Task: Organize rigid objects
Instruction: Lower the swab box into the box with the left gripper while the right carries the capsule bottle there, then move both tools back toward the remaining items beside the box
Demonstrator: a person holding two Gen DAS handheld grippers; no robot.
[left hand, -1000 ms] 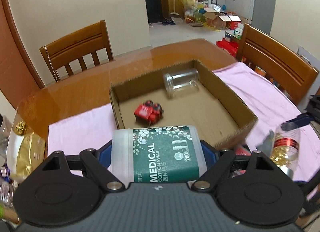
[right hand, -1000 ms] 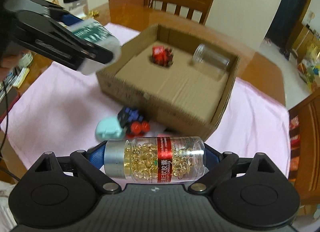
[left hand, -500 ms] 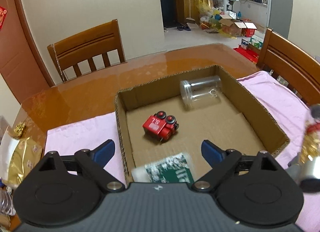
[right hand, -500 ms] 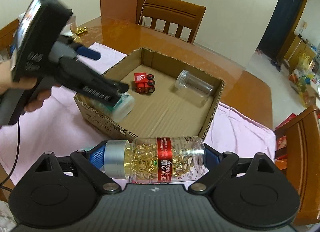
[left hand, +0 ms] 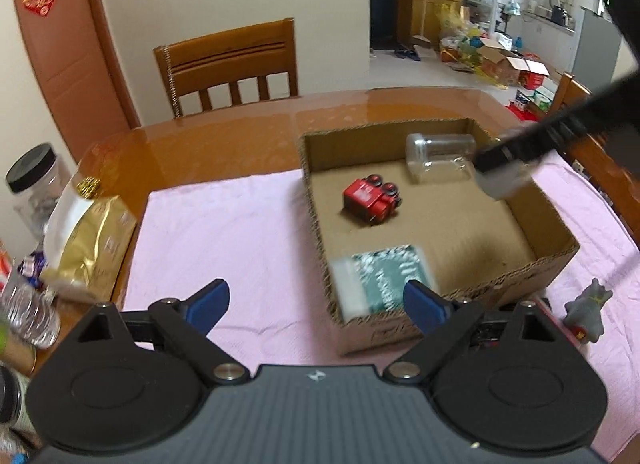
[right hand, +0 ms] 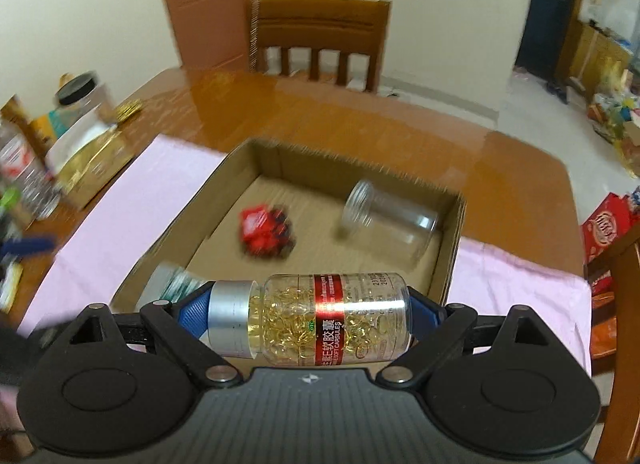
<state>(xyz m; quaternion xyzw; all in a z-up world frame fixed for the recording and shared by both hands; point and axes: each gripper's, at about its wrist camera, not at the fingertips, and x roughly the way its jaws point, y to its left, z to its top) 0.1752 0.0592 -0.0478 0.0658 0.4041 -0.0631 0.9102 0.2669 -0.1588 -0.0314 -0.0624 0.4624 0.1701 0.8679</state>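
Left gripper (left hand: 316, 300): its fingers are standing apart with nothing between them, having just been opening; it is hanging over the pink cloth (left hand: 224, 240) at the box's near left corner.
Cotton swab pack (left hand: 382, 278): it is lying inside the cardboard box (left hand: 532, 219), against the near wall at about 6 o'clock of the box floor, blurred in the left view.
Right gripper (right hand: 310, 314): its fingers are bracketing the capsule bottle (right hand: 320, 318) end to end, silver cap toward the left finger. The jaws have just been opening further, and the bottle is lying between them; whether the pads are pressing on it I cannot tell.
Capsule bottle's place: it is hovering above the box's near edge, not yet down on the cardboard.
Already in the box: the red toy train (left hand: 372, 199) is sitting near the centre, and the empty clear jar (left hand: 440, 155) is lying on its side toward 1 o'clock.
Outside the box: a small grey figure (left hand: 588, 312) is waiting on the cloth at 4 o'clock of the box.
Risk: in my judgement, the bottle could slip out early and strike the rim, bouncing onto the table, because the jaws are loosening while the hand is blurring sideways.
Second risk: being round, it may roll on landing and knock the train or the jar.
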